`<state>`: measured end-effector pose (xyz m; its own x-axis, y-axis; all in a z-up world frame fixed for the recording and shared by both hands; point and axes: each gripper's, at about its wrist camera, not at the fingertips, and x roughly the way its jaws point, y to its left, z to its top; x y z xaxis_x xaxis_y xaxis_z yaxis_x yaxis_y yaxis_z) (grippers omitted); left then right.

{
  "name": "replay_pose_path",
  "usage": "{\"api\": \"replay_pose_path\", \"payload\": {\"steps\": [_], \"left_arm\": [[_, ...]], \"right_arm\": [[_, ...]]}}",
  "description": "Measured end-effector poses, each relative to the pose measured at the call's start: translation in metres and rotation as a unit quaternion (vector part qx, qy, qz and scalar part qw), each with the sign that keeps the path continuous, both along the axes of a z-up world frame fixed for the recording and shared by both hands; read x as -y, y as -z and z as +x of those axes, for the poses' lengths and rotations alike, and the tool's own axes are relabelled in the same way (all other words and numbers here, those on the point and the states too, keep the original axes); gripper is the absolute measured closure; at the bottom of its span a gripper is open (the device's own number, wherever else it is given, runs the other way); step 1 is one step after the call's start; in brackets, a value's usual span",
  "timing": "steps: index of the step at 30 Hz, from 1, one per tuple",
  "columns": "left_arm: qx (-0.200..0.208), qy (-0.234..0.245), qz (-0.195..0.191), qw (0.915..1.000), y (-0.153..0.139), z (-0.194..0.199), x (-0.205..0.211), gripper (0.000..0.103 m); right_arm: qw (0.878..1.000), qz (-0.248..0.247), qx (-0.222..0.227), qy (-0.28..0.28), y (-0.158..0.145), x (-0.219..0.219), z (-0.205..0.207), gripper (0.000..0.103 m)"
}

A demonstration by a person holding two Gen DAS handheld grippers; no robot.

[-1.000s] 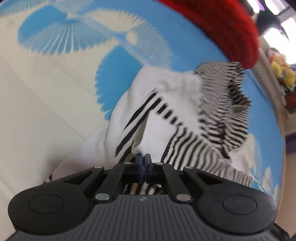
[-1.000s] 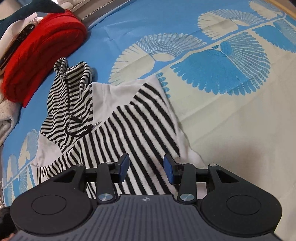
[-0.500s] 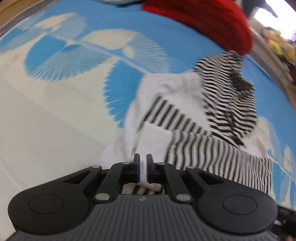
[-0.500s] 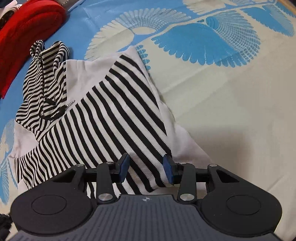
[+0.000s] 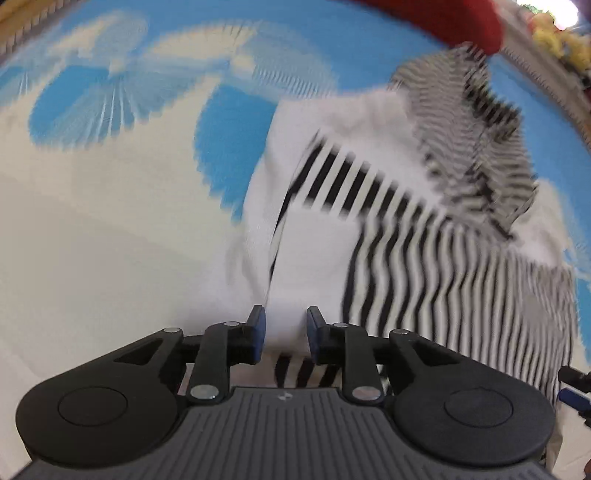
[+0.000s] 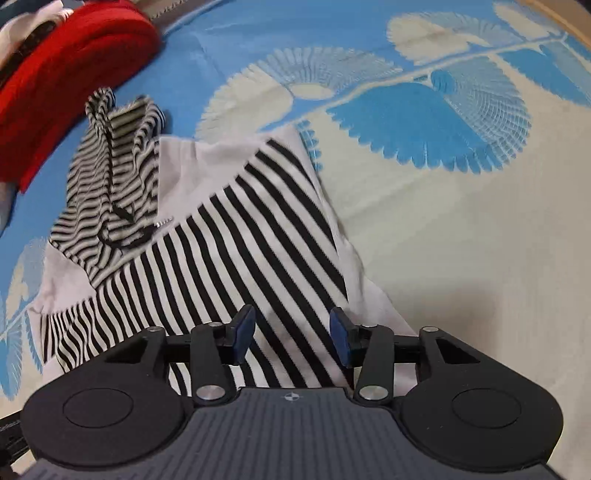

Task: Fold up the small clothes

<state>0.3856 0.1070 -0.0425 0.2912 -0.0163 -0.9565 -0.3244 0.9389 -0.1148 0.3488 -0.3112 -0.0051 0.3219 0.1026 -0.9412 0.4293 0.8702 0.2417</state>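
Black plastic with blue pads, the left tongs (image 5: 283, 325) stand parted by a moderate gap with nothing clamped between the pads; white cloth of the black-and-white striped hooded garment (image 5: 424, 236) shows through the gap, and whether the pads touch it cannot be told. The right tongs (image 6: 291, 330) are spread wider, likewise gripping nothing, with the broad-striped panel of the same garment (image 6: 236, 254) lying between and just beyond the pads. The garment lies partly folded on a blue-and-cream patterned cloth surface (image 6: 443, 229), directly ahead of both tongs and extending under their tips, its finely striped hood (image 6: 114, 177) at the far end. In the left wrist view, which is motion-blurred, the garment runs up and to the right from the tongs, with a plain white panel nearest the pads and narrow stripes to the right. The right wrist view is sharp and shows detail the other does not: a dark drawstring (image 6: 122, 221) lying across the hood, and the garment's near corner beside the right pad. A thick red folded textile (image 6: 62, 70) sits just beyond the hood in the right view; in the left view only its edge (image 5: 443, 18) appears at the top. At the left view's lower right margin a dark, blue-tipped part (image 5: 574, 387) is visible, too cropped to identify.
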Motion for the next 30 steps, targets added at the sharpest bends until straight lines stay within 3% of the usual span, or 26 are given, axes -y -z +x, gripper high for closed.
{"api": "replay_pose_path", "payload": {"steps": [2,4,8,12,18,30], "left_arm": [[-0.010,-0.017,-0.013,0.9997,0.004,0.000,-0.005,0.075],[0.003,-0.012,-0.002,0.9999,-0.006,0.001,-0.002,0.075],[0.056,0.021,0.025,0.9979,-0.036,0.001,0.010,0.072],[0.072,0.040,0.038,0.9959,-0.047,0.001,0.020,0.072],[0.071,0.040,0.033,0.9961,-0.049,0.004,0.025,0.071],[0.086,0.065,0.065,0.9920,-0.048,0.010,0.044,0.071]], "right_arm": [[0.999,0.003,-0.038,0.004,0.014,0.003,0.000,0.055],[0.999,0.005,-0.043,0.003,0.016,0.002,0.000,0.055],[0.997,-0.051,0.016,-0.057,-0.015,-0.013,0.004,0.053],[0.987,-0.104,0.056,-0.105,-0.038,-0.026,0.005,0.050],[0.979,-0.127,0.075,-0.141,-0.047,-0.034,0.003,0.050],[0.976,-0.141,0.082,-0.143,-0.055,-0.024,-0.006,0.050]]}}
